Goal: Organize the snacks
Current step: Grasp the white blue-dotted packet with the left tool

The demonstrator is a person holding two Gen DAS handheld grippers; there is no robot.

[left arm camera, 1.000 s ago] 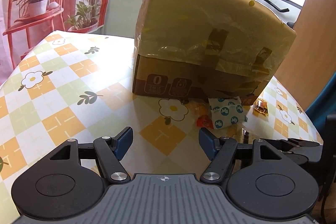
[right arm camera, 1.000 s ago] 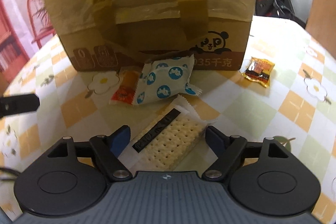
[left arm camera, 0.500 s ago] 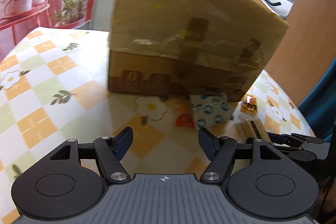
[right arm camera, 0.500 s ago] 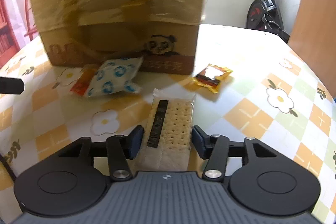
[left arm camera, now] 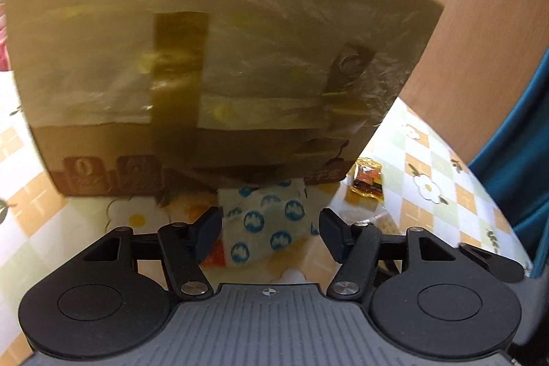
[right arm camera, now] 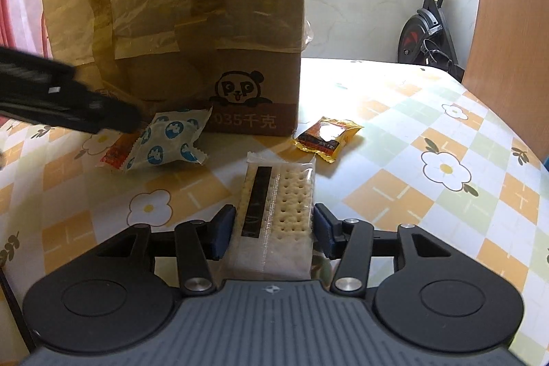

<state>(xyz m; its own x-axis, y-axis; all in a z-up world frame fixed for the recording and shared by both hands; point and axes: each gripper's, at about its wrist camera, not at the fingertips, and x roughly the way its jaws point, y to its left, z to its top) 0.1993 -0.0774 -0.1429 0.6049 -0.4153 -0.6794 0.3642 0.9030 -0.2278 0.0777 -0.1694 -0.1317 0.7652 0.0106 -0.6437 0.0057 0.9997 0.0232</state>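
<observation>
A taped cardboard box [right arm camera: 192, 33] stands on the floral tablecloth; it also fills the left wrist view [left arm camera: 212, 64]. A white packet with blue dots [left arm camera: 271, 222] lies in front of the box, between the open fingers of my left gripper [left arm camera: 270, 228]; it also shows in the right wrist view [right arm camera: 170, 139]. An orange-red packet [right arm camera: 118, 151] lies partly under it. A clear cracker pack [right arm camera: 274, 211] lies between the fingers of my right gripper [right arm camera: 272, 230], which have closed in against its sides. A yellow-brown packet [right arm camera: 327, 136] lies right of the box.
The left gripper's black body [right arm camera: 65, 98] reaches in from the left in the right wrist view. An exercise bike [right arm camera: 429, 23] stands behind the table. A wooden panel [right arm camera: 511, 23] and a blue curtain [left arm camera: 525, 160] stand at the right.
My left gripper moved forward and right until the blue-dotted packet came between its fingers. My right gripper narrowed onto the cracker pack and swung right.
</observation>
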